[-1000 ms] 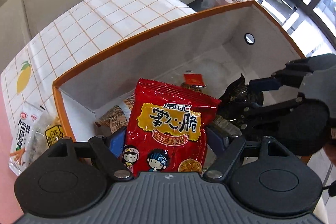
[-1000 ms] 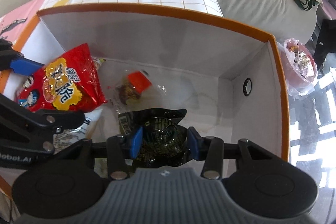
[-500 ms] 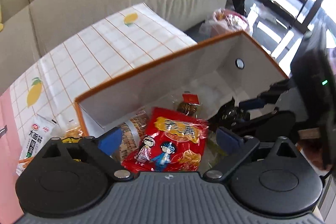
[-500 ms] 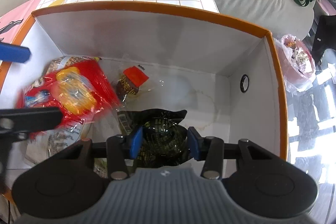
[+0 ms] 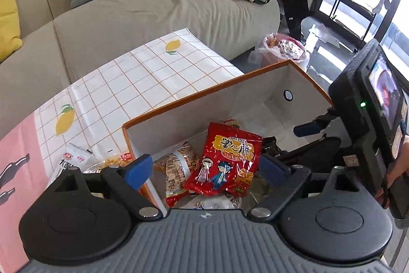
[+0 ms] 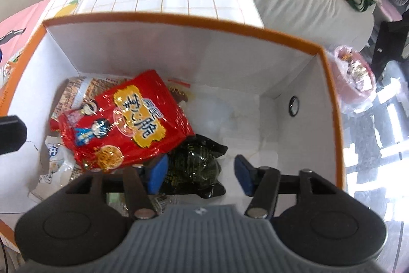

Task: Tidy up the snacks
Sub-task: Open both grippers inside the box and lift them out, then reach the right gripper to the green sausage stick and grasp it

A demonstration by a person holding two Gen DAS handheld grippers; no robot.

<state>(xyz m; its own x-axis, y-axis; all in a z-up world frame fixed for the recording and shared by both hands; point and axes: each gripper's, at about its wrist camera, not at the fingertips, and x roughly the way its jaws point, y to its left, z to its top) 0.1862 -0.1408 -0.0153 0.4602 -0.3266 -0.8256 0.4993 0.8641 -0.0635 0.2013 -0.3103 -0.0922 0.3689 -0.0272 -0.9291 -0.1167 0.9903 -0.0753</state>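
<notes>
Left gripper [image 5: 204,168]: fingers spread wide with nothing between them; it hangs above the near end of the box and looks down and forward into it.
Left gripper pads: the left blue pad [image 5: 139,168] sits over the box's near corner, the right one [image 5: 272,165] over the inside.
Right gripper [image 6: 200,173]: fingers apart and empty, tilted down into the box from above its near wall; in the left view its body and screen rise to the right of the left gripper.
Red bag [image 5: 226,163]: lies flat in the box just ahead of and below the left gripper, between its two pads in that view, gripped by neither; in the right view it lies ahead and left of the right gripper [image 6: 125,119].
Dark bag [image 6: 198,170]: on the box floor right under the right gripper, just beside its left pad [image 6: 157,172] and well clear of the right pad; its upper edge is tucked under the red bag's corner.
Box [image 5: 230,104]: white inside, orange rim, open at the top, ahead of both grippers.
Other packets in the box: a striped tan packet [image 5: 176,165] under the red bag's left side, a white one [image 6: 55,158] left of the right gripper.
Loose packets [image 5: 76,160]: on the checked cloth [image 5: 143,78] outside the box, left of the left gripper.
Sofa [image 5: 127,17]: beyond the cloth, far ahead.
</notes>
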